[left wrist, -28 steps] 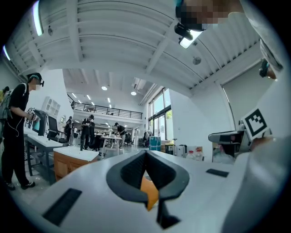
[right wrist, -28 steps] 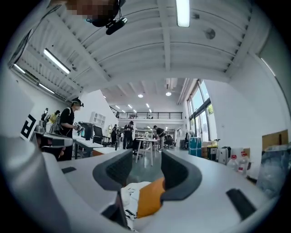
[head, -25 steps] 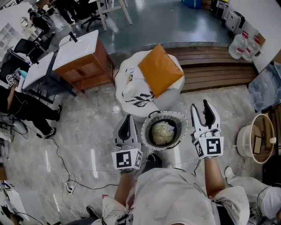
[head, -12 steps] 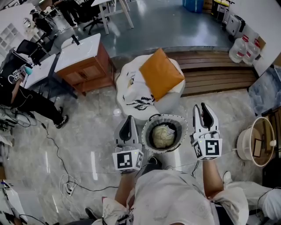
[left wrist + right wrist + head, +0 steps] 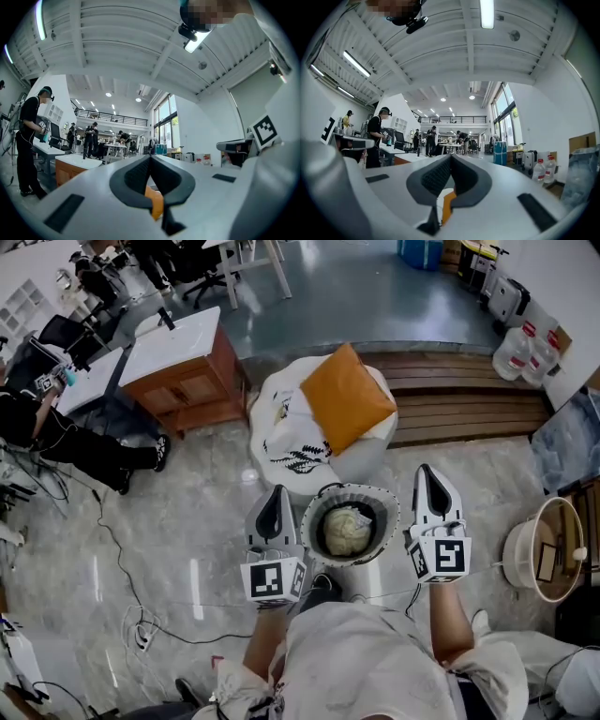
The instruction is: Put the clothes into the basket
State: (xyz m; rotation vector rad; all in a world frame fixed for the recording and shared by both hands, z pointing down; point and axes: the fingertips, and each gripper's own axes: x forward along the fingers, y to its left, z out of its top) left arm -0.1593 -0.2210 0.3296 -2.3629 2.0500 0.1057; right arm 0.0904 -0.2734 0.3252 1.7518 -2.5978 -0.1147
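The crumpled pale-yellow garment [image 5: 348, 529] lies inside the round dark basket with a perforated white rim [image 5: 352, 491], close in front of us. Our left gripper [image 5: 274, 510] and right gripper [image 5: 432, 486] flank the basket, both with jaws pressed together on nothing. A second ago the right jaws stood wide apart, while the left looks unchanged. Beyond the basket, an orange square cushion [image 5: 345, 397] rests on a round white seat [image 5: 366, 460].

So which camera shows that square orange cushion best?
The head view: the square orange cushion shows whole there, seen from above. Both gripper views catch only an orange sliver low down, mostly blocked by their own jaws.
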